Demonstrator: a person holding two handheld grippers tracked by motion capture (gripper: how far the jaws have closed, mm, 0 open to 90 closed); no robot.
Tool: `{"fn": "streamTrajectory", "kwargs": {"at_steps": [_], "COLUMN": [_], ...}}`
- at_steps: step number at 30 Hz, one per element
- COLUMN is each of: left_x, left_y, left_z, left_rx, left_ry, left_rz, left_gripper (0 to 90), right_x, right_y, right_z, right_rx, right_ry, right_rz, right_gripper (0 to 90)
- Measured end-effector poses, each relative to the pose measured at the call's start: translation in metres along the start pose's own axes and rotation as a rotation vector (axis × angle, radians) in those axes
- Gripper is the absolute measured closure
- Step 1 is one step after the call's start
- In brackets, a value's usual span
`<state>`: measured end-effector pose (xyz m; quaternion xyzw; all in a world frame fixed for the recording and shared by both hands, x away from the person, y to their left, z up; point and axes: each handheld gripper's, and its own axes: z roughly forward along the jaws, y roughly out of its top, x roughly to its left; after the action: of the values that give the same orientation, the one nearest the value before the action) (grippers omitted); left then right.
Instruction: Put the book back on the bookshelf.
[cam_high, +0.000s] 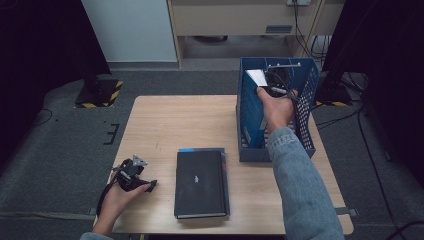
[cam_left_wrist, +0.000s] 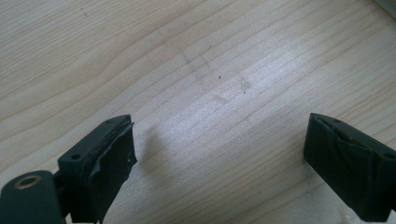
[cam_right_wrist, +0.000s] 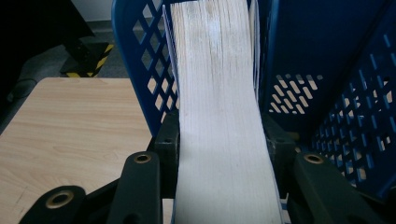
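My right gripper (cam_right_wrist: 219, 140) was clamped on a book (cam_right_wrist: 219, 107), its jaws pressed against both covers with the pale page edges facing the camera. In the high view, the book (cam_high: 257, 77) stood upright inside the blue basket (cam_high: 305, 125) at the far right of the table (cam_high: 165, 120), against the basket's left wall, with my right hand (cam_high: 275, 107) reaching in over the rim.

My left gripper (cam_high: 132, 175) rested near the table's front left corner, held in my left hand (cam_high: 120, 197). In the left gripper view, its jaws stood wide apart over bare wood (cam_left_wrist: 210, 84), with nothing between them.

A second book (cam_high: 201, 184), black-covered, lay flat on the table between the two hands, just beside the basket's near left corner. A blue edge showed beneath it along its far and right sides; I could not tell what it belonged to.
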<state>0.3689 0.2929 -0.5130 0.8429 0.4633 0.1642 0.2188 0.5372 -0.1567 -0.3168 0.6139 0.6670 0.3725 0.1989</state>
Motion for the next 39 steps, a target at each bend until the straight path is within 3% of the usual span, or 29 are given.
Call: {"fn": "streamTrajectory", "kwargs": {"at_steps": [7, 15, 26, 39], "left_x": [0.0, 0.001, 0.0, -0.001], "left_y": [0.0, 0.0, 0.0, 0.001], "left_z": [0.0, -0.001, 0.0, 0.0], "left_rx": [-0.003, -0.007, -0.005, -0.002], "left_ry": [0.0, -0.001, 0.0, 0.0], "left_rz": [-0.003, -0.003, 0.0, 0.004], "left_gripper": [8.5, 8.5, 8.5, 8.5], "right_x": [0.007, 0.006, 0.009, 0.008], "right_y": [0.003, 0.002, 0.002, -0.005], "right_z": [0.01, 0.019, 0.022, 0.02], "right_rx": [-0.03, -0.032, -0.045, -0.058], "right_ry": [-0.026, -0.05, -0.057, -0.055], "right_rz": [-0.005, 0.018, 0.009, 0.039], "right_gripper": [59.5, 59.5, 59.3, 58.1]}}
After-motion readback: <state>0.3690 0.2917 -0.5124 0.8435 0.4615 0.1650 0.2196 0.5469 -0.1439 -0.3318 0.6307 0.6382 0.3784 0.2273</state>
